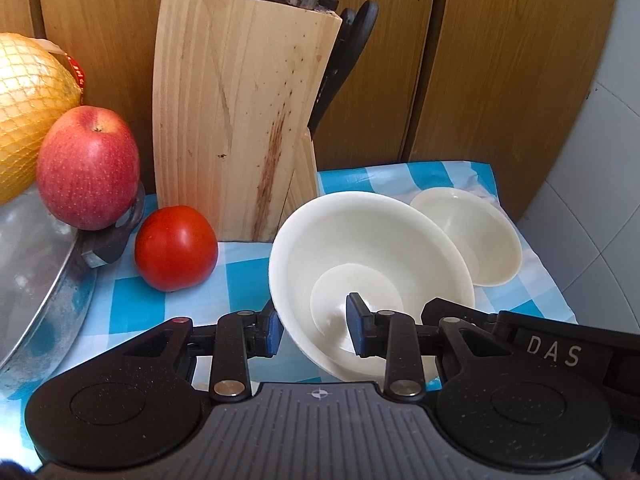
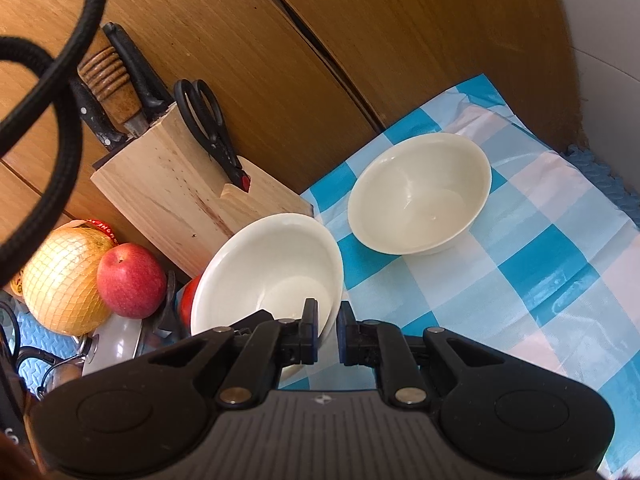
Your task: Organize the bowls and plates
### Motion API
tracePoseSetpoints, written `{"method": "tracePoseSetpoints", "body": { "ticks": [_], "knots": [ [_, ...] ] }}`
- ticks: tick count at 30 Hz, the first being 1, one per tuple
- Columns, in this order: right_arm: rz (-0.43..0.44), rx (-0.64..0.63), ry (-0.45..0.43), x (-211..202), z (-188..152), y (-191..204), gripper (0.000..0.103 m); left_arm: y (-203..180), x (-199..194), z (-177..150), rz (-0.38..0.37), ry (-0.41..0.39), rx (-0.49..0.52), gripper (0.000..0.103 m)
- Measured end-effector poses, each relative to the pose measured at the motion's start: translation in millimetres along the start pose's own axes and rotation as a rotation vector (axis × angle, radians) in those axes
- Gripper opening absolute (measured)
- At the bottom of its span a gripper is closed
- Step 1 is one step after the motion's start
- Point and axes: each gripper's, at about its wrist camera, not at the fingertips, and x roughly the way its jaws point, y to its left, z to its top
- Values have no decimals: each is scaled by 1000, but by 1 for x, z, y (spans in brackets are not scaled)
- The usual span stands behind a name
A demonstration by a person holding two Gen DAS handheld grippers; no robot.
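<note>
Behind the held bowl [image 1: 372, 256] crowd knife block [image 1: 236, 120] and tomato [image 1: 176, 249].

You have two cream-white bowls, both empty and glossy. The near bowl [image 1: 372, 264] is tilted, its rim raised off the blue-and-white checked cloth [image 2: 540, 264], mouth angled toward the back, directly in front of the wooden knife block [image 1: 240, 120]. The far bowl [image 2: 420, 194] sits upright on the cloth near the back corner, just beside the first, apart from it.
</note>
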Motion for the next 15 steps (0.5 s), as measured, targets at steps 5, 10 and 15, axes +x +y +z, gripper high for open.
{"method": "tracePoseSetpoints", "body": {
  "ticks": [5,10,15],
  "knots": [
    [22,-7,-3,-5,-4,4,12,0,-10,-2,22,-12,3,40],
    [44,-17,-3,-10,-8,9,12,1,-21,-6,45,-21,9,40],
    [61,-35,0,-13,-14,14,12,5,-33,-10,54,-31,4,40]
  ]
}}
